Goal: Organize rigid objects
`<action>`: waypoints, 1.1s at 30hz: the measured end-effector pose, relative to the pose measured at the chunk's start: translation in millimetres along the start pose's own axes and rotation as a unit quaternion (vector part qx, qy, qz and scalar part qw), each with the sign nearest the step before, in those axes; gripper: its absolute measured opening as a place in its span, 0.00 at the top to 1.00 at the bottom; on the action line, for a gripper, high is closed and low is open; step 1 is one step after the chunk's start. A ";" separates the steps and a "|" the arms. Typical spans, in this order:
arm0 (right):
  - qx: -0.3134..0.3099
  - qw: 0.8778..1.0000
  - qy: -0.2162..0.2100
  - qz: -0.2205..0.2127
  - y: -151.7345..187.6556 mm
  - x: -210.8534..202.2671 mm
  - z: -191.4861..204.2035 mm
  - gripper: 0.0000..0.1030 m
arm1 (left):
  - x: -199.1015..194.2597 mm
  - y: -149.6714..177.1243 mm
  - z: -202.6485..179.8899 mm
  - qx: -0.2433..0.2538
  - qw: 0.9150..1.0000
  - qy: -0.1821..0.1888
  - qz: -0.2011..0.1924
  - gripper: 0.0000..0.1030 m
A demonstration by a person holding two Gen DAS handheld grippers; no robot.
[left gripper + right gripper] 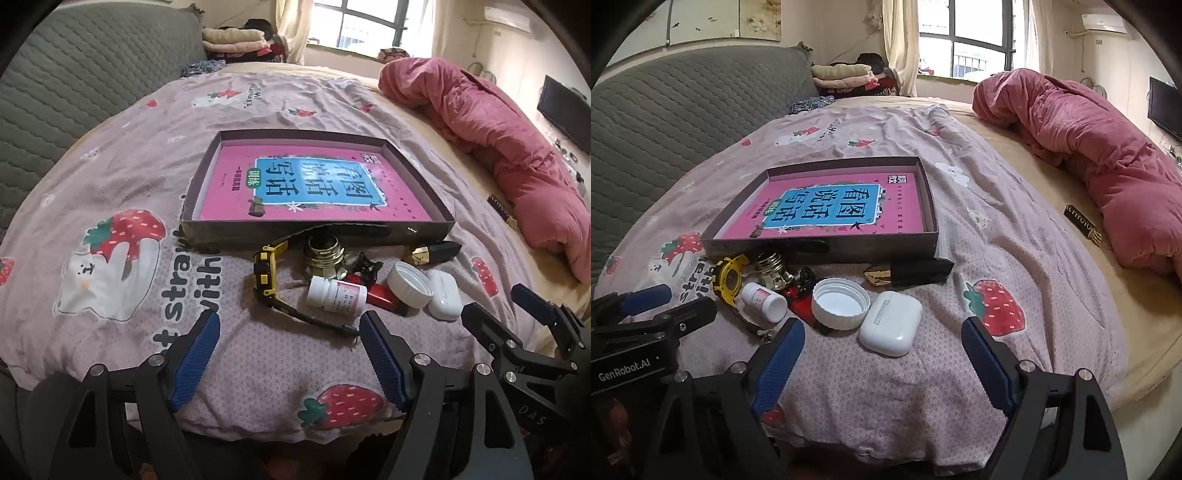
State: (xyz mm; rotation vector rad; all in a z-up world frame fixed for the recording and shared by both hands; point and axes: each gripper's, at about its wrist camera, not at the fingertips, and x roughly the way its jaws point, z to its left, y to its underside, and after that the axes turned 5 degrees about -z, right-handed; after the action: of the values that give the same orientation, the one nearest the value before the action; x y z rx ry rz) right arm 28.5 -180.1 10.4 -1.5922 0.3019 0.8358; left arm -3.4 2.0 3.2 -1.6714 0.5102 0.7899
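Am holding left gripper point(288, 354) wide open, gripping nothing, hovering at lower centre of frame over bed point(110, 155). Right gripper point(882, 363) likewise spread fully, empty.

Box point(317, 230) is sitting mid-frame, holding only pink book point(317, 184). Small items are all lying on quilt just below box's near wall: yellow watch point(267, 275), white pill bottle point(334, 293), white cap point(840, 302), earbud case point(890, 323), red lighter point(386, 299), brass fitting point(325, 258), black-and-gold case point(912, 275).

Judging task barely started: nothing sorted into box yet, every loose item is still waiting.
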 end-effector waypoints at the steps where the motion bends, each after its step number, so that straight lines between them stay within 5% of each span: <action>1: 0.000 1.000 -0.001 0.000 -0.6 -0.2 -0.1 0.16 | -0.1 -0.4 0.8 0.000 1.000 0.000 -0.001 0.23; 33: -0.005 1.000 -0.005 -0.005 -1.4 0.2 0.0 0.16 | 2.2 0.9 -2.5 0.005 1.000 -0.001 0.002 0.23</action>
State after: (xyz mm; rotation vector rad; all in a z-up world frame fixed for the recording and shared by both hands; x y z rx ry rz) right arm 29.6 -179.7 11.3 -1.5978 0.2826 0.8390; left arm -1.9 -0.5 1.2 -1.6618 0.5156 0.7907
